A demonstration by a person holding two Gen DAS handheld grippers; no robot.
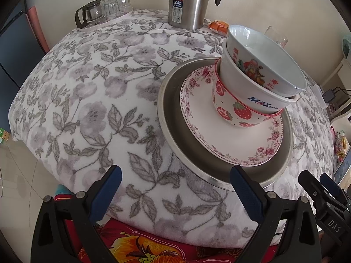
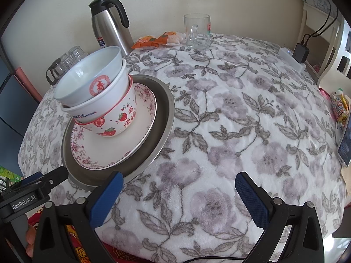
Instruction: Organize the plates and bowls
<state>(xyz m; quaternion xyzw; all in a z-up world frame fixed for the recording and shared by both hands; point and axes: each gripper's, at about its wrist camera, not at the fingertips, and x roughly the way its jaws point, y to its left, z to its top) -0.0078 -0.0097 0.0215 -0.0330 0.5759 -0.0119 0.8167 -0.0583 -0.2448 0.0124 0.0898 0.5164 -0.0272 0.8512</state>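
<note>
A steel plate (image 1: pixel 173 100) lies on the floral tablecloth with a pink-flowered plate (image 1: pixel 204 129) in it. On that plate stand three nested bowls: a strawberry bowl (image 1: pixel 232 109) at the bottom, a white MAX bowl (image 1: pixel 261 100) in it, and a pale bowl (image 1: pixel 263 59) with a red figure on top. The stack shows in the right wrist view too, with steel plate (image 2: pixel 162 100), flowered plate (image 2: pixel 122 149), strawberry bowl (image 2: pixel 118 118) and top bowl (image 2: pixel 87 74). My left gripper (image 1: pixel 175 188) is open and empty, near the stack's front edge. My right gripper (image 2: pixel 178 192) is open and empty, to the stack's right.
A steel thermos jug (image 1: pixel 190 2) stands at the back, also in the right wrist view (image 2: pixel 109 26). A tray with a glass pot and upturned glasses (image 1: pixel 103 11) is back left. A glass mug (image 2: pixel 197 30) and orange snack packets (image 2: pixel 158 39) are at the back. A charger (image 2: pixel 300 52) lies far right.
</note>
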